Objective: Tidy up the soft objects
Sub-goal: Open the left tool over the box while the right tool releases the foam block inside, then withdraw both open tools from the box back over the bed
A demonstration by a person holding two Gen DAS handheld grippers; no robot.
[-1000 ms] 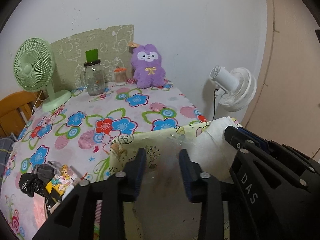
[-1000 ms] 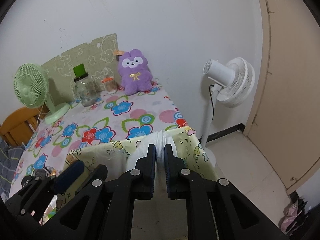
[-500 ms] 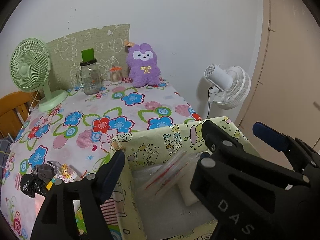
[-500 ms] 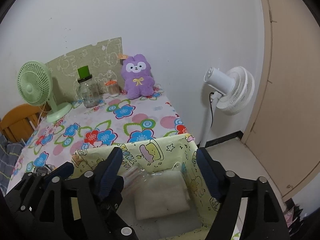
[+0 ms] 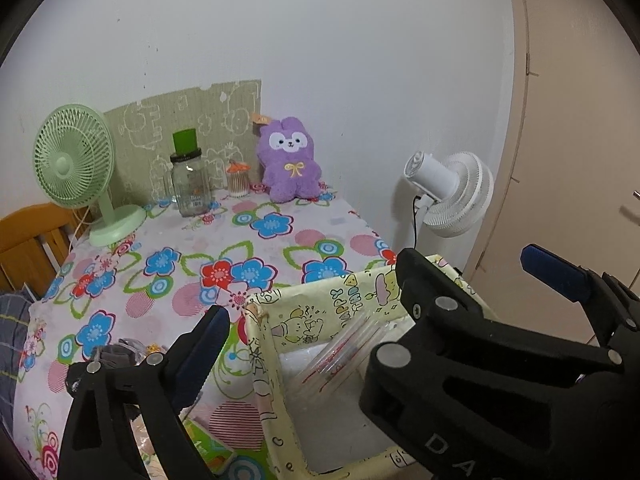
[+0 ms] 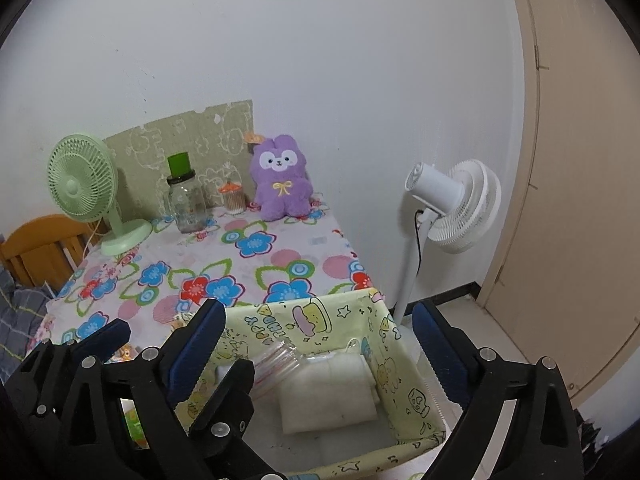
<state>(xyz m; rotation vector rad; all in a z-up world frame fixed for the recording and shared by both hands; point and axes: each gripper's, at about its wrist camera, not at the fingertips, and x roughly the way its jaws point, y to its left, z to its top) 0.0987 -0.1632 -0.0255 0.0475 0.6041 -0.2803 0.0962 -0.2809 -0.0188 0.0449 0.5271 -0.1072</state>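
Beside flowered table (image 6: 256,256), folded white cloth (image 6: 326,394) lies in bin (image 6: 316,316) between right tool (image 6: 316,340) fingers.

Both wrist cameras look forward and slightly down from the near end of the flower-print table (image 5: 256,240), toward the white back wall. The left view sits low and close over the yellow fabric bin (image 5: 316,312), with the right gripper (image 5: 472,280) crossing its lower right. The right view stands a little to the right, looking down into the bin (image 6: 320,316). Both share the purple plush (image 5: 290,170), green fan (image 6: 86,188) and white fan (image 6: 456,208).
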